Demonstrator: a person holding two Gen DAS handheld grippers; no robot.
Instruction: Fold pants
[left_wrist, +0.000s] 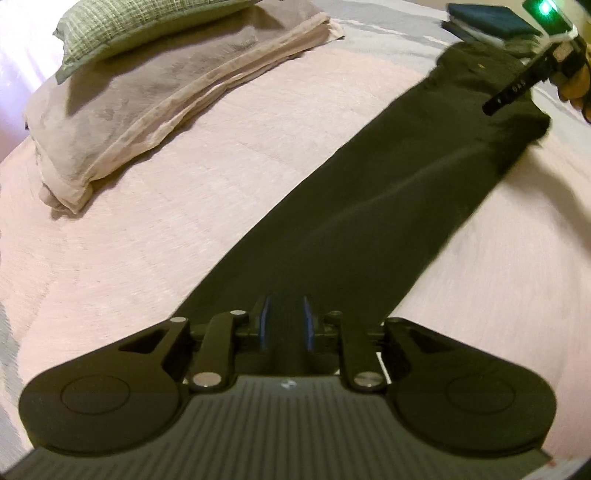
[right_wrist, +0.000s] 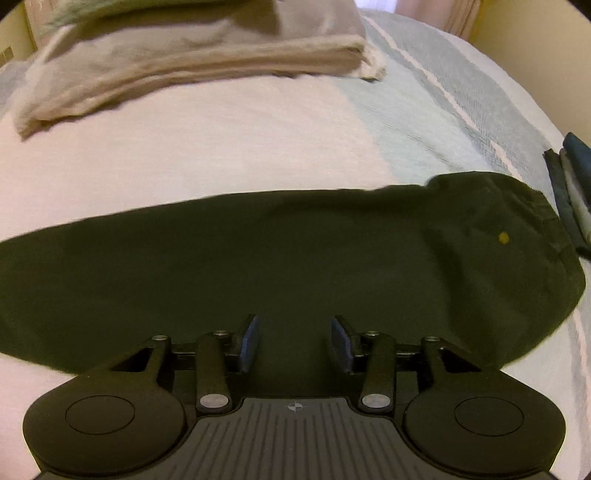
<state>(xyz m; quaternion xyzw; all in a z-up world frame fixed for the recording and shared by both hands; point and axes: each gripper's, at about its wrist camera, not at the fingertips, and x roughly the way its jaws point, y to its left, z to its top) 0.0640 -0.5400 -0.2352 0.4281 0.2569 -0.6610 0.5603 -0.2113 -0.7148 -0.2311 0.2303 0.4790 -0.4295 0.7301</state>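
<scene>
Dark green pants (left_wrist: 369, 206) lie in one long strip on the pink bed cover (left_wrist: 166, 258), legs stacked. My left gripper (left_wrist: 286, 321) sits at the hem end, its blue pads (left_wrist: 265, 319) narrowed with dark fabric between them. The waist end lies far right. In the right wrist view the pants (right_wrist: 295, 258) run across the frame, and a yellow button (right_wrist: 503, 238) marks the waist. My right gripper (right_wrist: 295, 343) hovers open over the near edge of the pants, towards the waist, with nothing pinched. One of its fingers (left_wrist: 513, 88) shows above the waist, held by a hand.
A folded beige blanket (left_wrist: 147, 110) with a green pillow (left_wrist: 129, 26) on top lies at the head of the bed. A stack of folded dark clothes (right_wrist: 572, 195) sits just beyond the waist end. The striped grey-blue cover (right_wrist: 424, 110) runs along the right side.
</scene>
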